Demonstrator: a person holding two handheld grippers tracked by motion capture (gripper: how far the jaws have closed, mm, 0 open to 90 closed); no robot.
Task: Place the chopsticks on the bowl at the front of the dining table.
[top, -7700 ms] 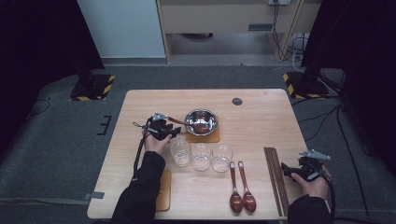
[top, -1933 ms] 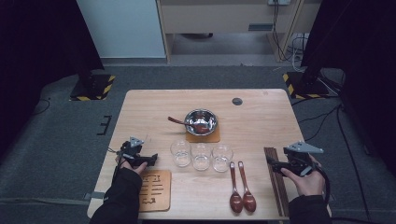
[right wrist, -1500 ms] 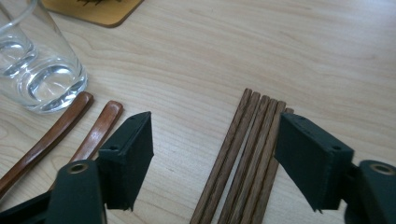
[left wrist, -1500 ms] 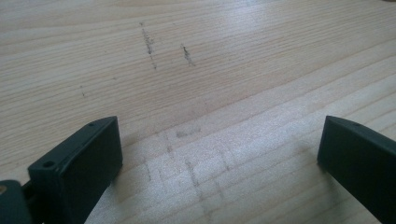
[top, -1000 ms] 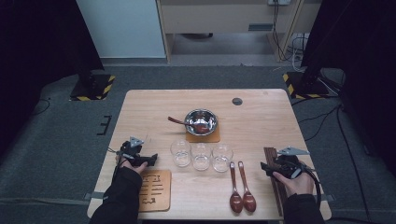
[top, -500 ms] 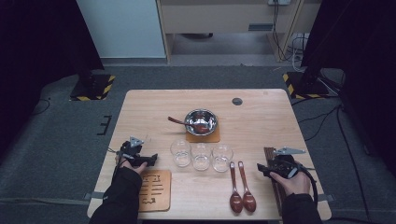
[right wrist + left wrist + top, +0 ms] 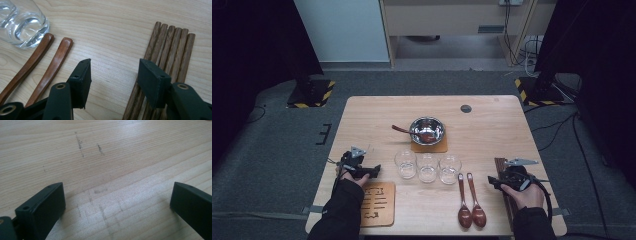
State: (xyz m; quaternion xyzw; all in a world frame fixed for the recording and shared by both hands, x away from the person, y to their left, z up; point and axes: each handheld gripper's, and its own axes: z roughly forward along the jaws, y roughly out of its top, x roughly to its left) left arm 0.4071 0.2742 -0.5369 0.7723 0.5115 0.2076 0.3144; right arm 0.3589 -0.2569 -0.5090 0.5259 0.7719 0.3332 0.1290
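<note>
While the left hand-held gripper (image 7: 371, 170) rests with jaws spread wide over bare wood just above the slatted coaster (image 7: 377, 203), as it did a second ago, the right hand-held gripper (image 7: 493, 181) has slid left from the surface's right edge. It now sits low beside the wooden chopsticks (image 7: 167, 53), jaws half open after closing a little, with nothing between them; one jaw hovers over the leftmost sticks. The two wooden spoons (image 7: 471, 204) lie just left of it, below three glasses (image 7: 427, 166). A steel bowl (image 7: 427, 130) holding a spoon stands on a square mat mid-surface. The pale wooden surface (image 7: 492, 125) stands on grey carpet, dark curtains at both sides.
</note>
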